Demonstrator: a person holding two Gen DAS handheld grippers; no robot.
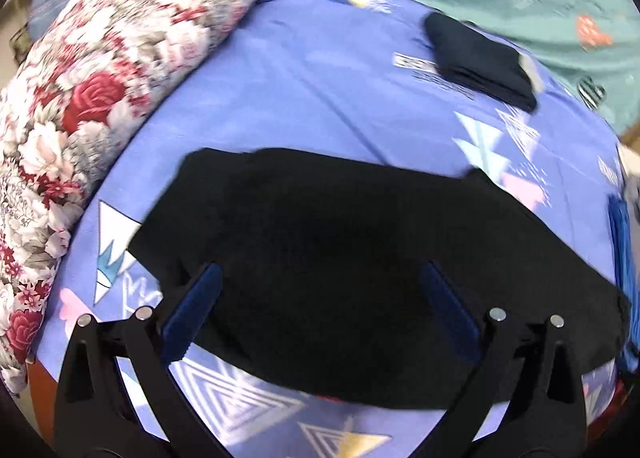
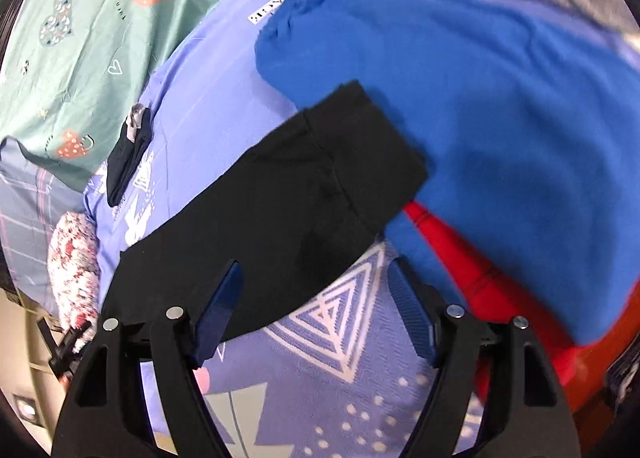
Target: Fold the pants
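Pants (image 1: 352,258), black, spread flat on the bedsheet (image 1: 304,90) toward its near edge, laid as a broad band and seemingly already doubled leg upon leg, judging by the tidy outline. Lying lengthwise across the bed, one end reaching toward the flowered pillow (image 1: 100,98) on the left edge, the other end, with its seamed band, overlapping the blue garment (image 2: 480,118) on the right side. Left gripper (image 1: 320,314) spread wide above the near half of the pants, gripping nothing, fingers (image 1: 200,298) apart on either side of the dark cloth; probably hovering so as to come down on an edge for the next fold. Right gripper (image 2: 320,310) likewise spread, empty, one finger over the pants' near border and the other over bare sheet; likely placed there to catch the near hem. Small dark folded piece (image 1: 480,58) set near the far edge, well apart from the pants, presumably finished work put aside to leave room. Red cloth (image 2: 500,298) under the blue garment near the right edge. Green patterned cover (image 2: 100,18) beyond the far edge. Likely next: pinching both ends and folding the band across itself; risk of dragging the blue garment along where the two overlap.
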